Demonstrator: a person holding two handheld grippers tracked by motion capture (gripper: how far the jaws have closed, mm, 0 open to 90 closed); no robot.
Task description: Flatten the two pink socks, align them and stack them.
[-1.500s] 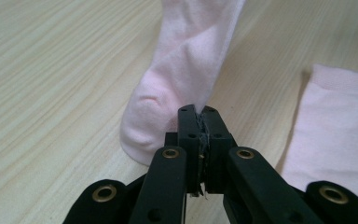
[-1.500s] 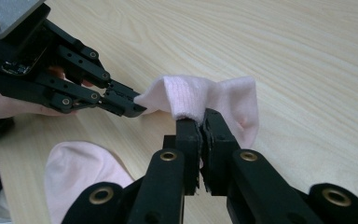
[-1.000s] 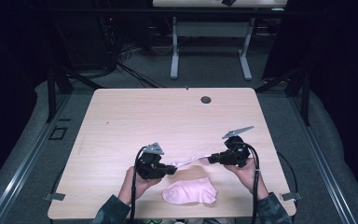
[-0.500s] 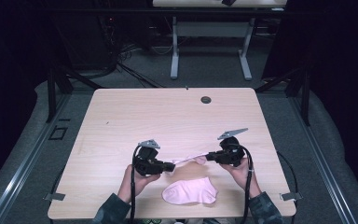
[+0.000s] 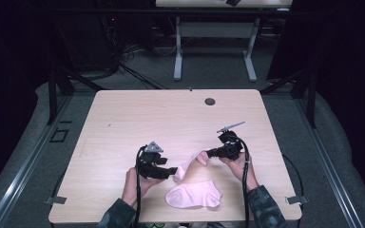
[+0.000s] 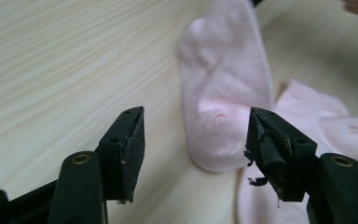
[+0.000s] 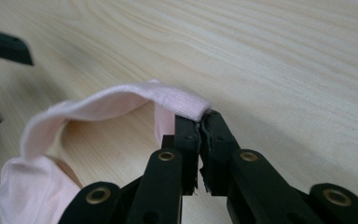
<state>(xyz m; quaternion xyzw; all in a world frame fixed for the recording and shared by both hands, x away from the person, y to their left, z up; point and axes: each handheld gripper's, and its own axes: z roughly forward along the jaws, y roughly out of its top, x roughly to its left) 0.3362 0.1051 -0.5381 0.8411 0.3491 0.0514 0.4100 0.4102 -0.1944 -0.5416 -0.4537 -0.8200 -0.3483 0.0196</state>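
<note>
- R gripper (image 5: 210, 153): jaws clamped on cuff of pink sock (image 5: 190, 165), that end lifted off table (image 5: 123, 123).
- L gripper (image 5: 172, 172): jaws apart, sock toe between them, not touching.
- 2nd pink sock (image 5: 194, 194) flat nr front edge.

Your wooden table (image 5: 138, 118) sits on grey carpet (image 5: 209, 71); a white-legged desk (image 5: 214, 52) stands behind, the room's edges perhaps just dark.

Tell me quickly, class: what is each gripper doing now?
Left gripper: open, holding nothing, sock lying between its fingers.
Right gripper: shut on the sock's edge.
</note>
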